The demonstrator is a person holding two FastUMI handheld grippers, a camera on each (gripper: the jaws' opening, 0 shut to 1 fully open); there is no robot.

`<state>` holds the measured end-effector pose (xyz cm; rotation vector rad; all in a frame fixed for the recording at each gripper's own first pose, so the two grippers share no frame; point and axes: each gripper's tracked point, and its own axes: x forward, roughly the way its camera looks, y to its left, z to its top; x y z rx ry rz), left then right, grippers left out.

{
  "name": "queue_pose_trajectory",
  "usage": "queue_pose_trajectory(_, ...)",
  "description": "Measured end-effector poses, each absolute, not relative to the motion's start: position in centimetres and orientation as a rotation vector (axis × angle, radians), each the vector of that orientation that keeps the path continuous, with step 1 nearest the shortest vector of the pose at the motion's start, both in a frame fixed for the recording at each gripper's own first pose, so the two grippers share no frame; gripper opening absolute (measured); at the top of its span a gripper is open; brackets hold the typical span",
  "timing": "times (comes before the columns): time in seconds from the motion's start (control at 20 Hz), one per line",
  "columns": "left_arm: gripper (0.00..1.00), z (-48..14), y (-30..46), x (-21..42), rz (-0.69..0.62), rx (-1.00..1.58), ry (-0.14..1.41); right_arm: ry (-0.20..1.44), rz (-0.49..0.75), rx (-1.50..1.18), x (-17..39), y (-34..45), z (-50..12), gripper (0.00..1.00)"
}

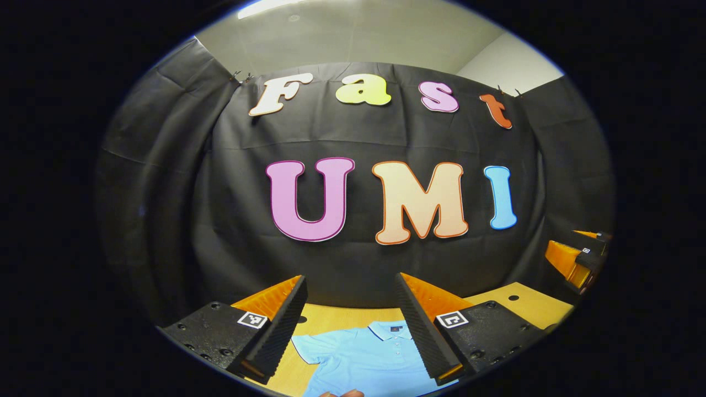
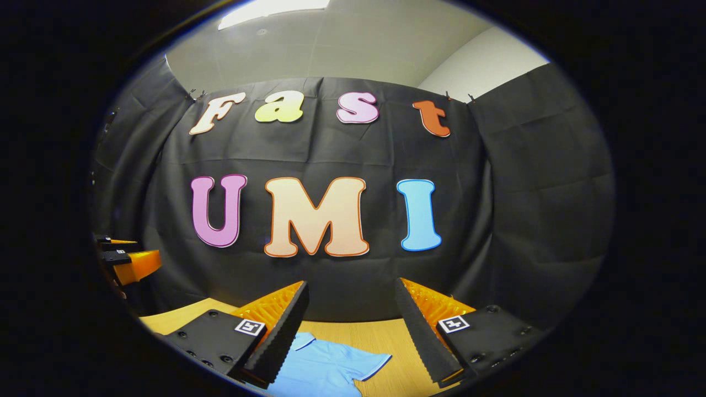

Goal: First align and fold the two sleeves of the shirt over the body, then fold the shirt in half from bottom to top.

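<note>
Free room and obstacles. Both hand-held grippers ride above the tabletop (image 1: 331,318), fingers spread wide with open air between them. The left hand-held gripper (image 1: 351,325) faces the shirt (image 1: 364,358), which lies flat on the wood. In the right gripper view, bare tabletop lies right of the shirt's sleeve (image 2: 364,361), under the right hand-held gripper (image 2: 351,325). The cloth wall (image 1: 353,264) closes the far side, rising just behind the tabletop's far edge.

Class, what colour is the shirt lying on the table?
Light blue, with thin white trim on the sleeve; the shirt shows best in the left gripper view.
</note>
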<state>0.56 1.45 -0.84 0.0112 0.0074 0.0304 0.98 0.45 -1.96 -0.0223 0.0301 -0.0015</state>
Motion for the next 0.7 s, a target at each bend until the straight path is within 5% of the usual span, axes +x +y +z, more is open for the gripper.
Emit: queue_pose_trajectory(0.7, 0.95, -1.5, 6.4, 1.4, 0.050, 0.032, 0.006, 0.399, -0.085, -0.094, 9.5, -2.5, -20.7, 0.98)
